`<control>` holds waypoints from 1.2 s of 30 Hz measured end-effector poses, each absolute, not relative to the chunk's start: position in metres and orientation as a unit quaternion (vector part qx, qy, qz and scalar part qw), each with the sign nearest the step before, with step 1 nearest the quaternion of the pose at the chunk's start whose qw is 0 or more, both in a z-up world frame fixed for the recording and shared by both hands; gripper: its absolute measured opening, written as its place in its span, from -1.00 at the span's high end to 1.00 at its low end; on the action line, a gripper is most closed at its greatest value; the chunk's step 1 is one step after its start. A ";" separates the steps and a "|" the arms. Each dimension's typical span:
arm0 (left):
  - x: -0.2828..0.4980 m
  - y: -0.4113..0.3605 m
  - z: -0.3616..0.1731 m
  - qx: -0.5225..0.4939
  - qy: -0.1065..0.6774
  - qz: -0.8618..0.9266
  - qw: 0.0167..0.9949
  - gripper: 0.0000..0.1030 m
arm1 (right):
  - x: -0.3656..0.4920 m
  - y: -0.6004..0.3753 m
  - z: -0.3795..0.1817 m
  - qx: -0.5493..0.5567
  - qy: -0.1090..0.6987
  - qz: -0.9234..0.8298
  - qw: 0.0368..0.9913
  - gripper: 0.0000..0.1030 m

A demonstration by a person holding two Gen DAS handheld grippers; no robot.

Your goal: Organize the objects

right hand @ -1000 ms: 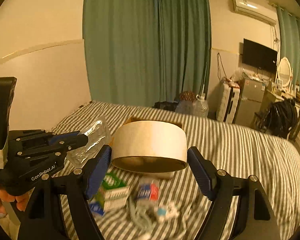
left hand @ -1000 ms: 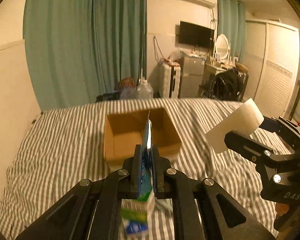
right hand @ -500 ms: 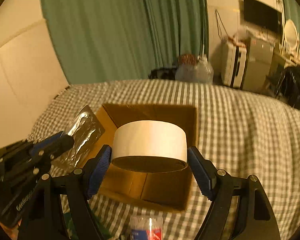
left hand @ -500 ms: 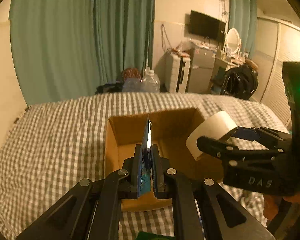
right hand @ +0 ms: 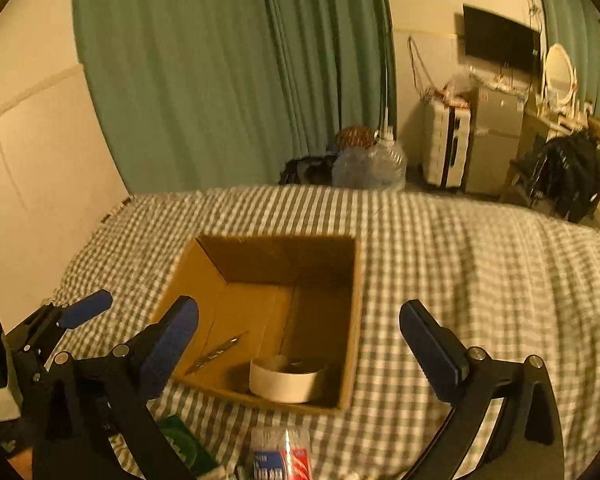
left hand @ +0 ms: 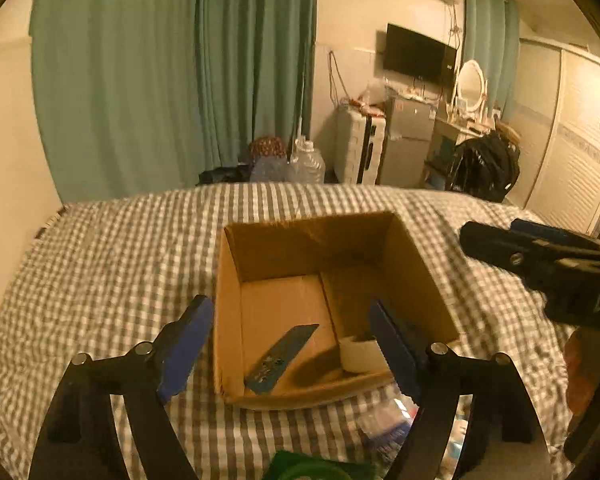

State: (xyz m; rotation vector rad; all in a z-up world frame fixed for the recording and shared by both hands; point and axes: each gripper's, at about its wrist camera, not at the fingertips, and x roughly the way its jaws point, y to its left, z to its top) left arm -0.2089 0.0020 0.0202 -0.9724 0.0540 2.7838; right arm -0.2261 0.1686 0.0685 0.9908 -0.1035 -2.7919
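Jaws of both the left gripper [left hand: 290,344] and right gripper [right hand: 300,340] stand spread and empty above the cardboard box [right hand: 354,320] at frame centre; the tape roll [right hand: 286,378] and foil packet [left hand: 282,358] lie inside, gathered for tidying.

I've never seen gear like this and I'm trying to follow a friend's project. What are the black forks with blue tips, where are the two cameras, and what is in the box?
No robot here: a person holds a two-finger gripper in each hand, each with a fisheye camera looking along its fingers. One picture comes from the left gripper, the other from the right gripper. The blue tips are finger pads. Both grippers are open and hold nothing. They hover over a cardboard box on a checked bedspread. Inside lie a roll of tape and a flat blue packet. More small packages lie on the bed nearer the cameras, too blurred to identify.
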 end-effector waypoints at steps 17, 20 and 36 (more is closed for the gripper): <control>-0.037 0.000 0.100 -0.283 0.013 0.957 0.058 -1.00 | -0.011 0.186 0.164 0.268 0.038 -0.960 0.075 -0.98; -0.025 -0.004 0.076 -0.295 0.012 0.954 0.050 -1.00 | 0.005 0.188 0.134 0.293 0.027 -0.953 0.073 -0.98; -0.041 -0.028 -0.093 -0.409 0.057 0.910 0.036 -1.00 | -0.019 0.162 -0.093 0.501 0.013 -0.864 0.054 -0.64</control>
